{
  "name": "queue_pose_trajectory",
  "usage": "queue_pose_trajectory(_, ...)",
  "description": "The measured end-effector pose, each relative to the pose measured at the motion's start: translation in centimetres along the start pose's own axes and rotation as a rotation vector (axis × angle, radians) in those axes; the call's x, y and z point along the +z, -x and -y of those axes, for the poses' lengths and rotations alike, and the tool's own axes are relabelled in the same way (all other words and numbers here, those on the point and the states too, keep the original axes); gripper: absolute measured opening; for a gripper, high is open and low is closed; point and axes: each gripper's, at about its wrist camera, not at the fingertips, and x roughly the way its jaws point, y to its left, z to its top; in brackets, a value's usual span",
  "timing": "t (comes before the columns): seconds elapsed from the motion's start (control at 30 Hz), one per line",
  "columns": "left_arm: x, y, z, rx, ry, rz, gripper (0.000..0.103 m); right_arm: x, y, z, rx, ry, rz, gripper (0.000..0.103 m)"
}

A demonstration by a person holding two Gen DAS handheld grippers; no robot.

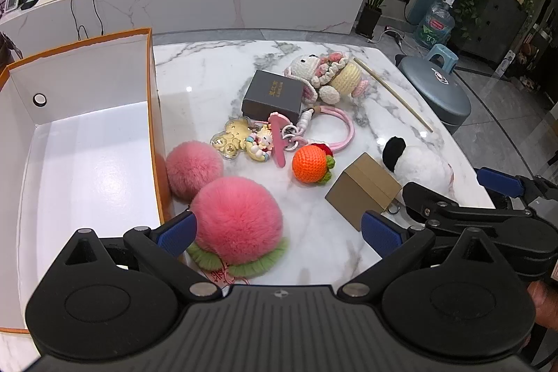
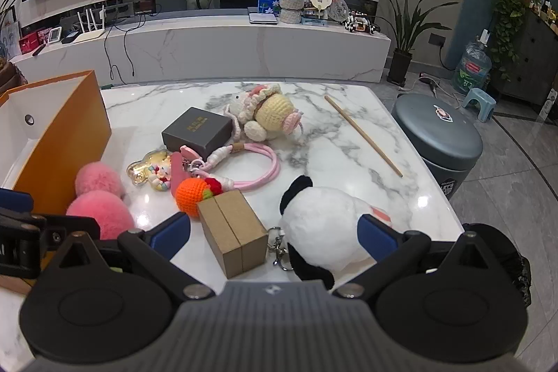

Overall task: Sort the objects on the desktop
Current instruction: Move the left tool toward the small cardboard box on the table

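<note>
An open orange box with a white inside [image 1: 87,162] stands at the table's left; it also shows in the right wrist view [image 2: 66,131]. My left gripper [image 1: 279,234] is open, with a pink fluffy peach [image 1: 237,225] lying between its fingers, by the left finger. A second pink pompom [image 1: 193,169] sits behind it. My right gripper [image 2: 273,237] is open around a brown cardboard box [image 2: 235,232] and a white-and-black plush panda [image 2: 321,225]. An orange crochet fruit [image 1: 311,168], a charm keychain bundle [image 1: 254,140], a dark gift box [image 1: 273,95] and a crochet doll [image 1: 327,77] lie further back.
A thin wooden stick [image 1: 392,93] lies at the right of the marble table [image 1: 209,75]. A grey round stool [image 2: 439,135] stands off the table's right edge. A TV bench with clutter [image 2: 244,33] runs behind.
</note>
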Motion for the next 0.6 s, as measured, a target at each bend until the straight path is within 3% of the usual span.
queue_pose_trajectory(0.6,0.28,-0.16,-0.02,-0.013,-0.011,-0.008,0.103,0.04,0.23,0.15,0.016,0.010,0.011,0.102)
